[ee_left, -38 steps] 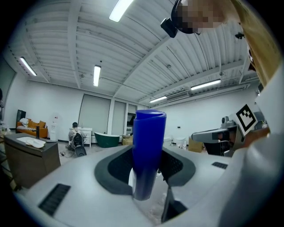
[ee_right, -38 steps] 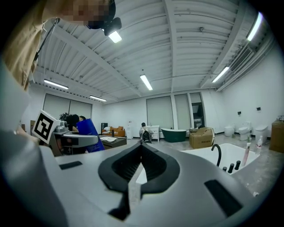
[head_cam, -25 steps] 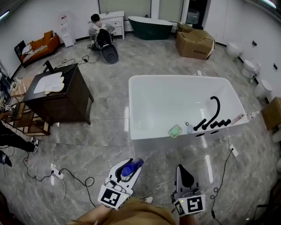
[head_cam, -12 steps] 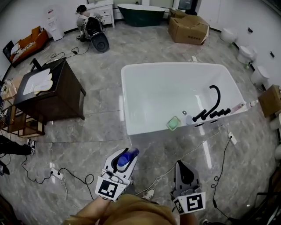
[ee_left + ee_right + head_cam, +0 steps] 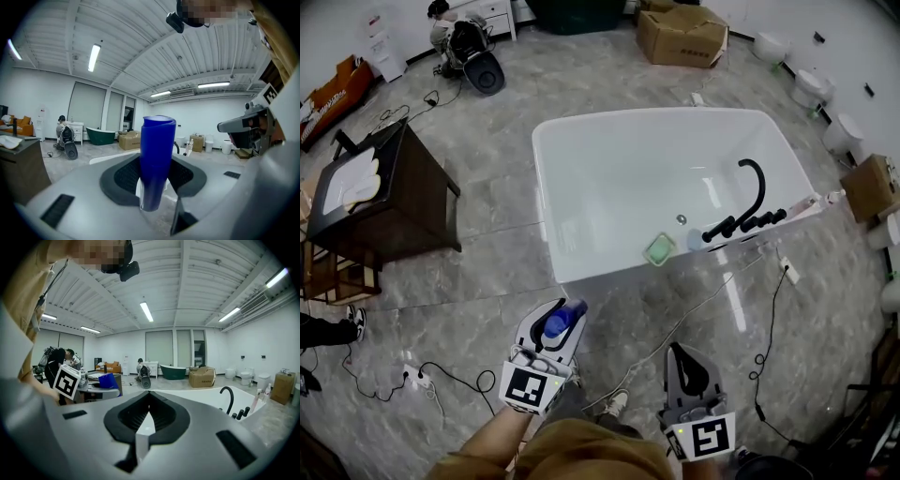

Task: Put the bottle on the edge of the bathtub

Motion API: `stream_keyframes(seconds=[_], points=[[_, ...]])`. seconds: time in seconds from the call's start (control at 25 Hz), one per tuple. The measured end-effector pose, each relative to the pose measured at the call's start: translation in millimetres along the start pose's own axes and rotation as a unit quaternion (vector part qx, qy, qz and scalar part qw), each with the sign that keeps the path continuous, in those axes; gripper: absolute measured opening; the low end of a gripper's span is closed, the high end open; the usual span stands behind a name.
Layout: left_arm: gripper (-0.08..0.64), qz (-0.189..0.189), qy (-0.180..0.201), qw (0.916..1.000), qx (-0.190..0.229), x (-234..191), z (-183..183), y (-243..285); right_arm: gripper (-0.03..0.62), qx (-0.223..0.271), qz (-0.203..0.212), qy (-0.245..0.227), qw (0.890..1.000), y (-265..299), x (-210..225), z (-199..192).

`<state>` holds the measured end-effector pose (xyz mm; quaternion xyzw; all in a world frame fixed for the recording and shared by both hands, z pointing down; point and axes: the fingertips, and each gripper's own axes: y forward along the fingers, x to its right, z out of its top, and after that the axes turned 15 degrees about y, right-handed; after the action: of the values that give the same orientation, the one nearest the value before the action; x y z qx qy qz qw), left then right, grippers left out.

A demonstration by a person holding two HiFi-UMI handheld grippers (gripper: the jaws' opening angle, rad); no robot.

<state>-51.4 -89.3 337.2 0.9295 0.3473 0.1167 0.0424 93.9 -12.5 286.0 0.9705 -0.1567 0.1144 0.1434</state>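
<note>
Closer than a second ago, the white bathtub (image 5: 546,216) now fills the middle of the head view, and its near rim has come down the picture toward both grippers, so the person carrying them has been walking up to it. Grey tiled floor still separates the tub from the two tools. The left gripper (image 5: 557,317) sits just short of the tub's near rim, toward its left corner, with its jaws partly apart and pressed on either side of a blue bottle (image 5: 157,159), which stands upright between the pads in the left gripper view. The right gripper (image 5: 686,361) hangs a little further back from the same rim, its jaws closed tip to tip with nothing between them. On the tub's near rim, toward the middle, lies a small green dish (image 5: 659,248), and a curved black tap (image 5: 755,192) rises from the rim at the tub's right end. Judging by this, the carry is nearly done: the bottle is held securely but not yet over the rim, and the bare stretch left of the dish looks free for it.
</note>
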Motion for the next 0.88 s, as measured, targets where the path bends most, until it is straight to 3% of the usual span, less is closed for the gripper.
stream_keyframes(seconds=[0.88], points=[[0.156,-0.031,0.009,0.9986,-0.042,-31,-101,122,-0.003,-0.035,-0.036,0.038,0.998,77,35,-52]])
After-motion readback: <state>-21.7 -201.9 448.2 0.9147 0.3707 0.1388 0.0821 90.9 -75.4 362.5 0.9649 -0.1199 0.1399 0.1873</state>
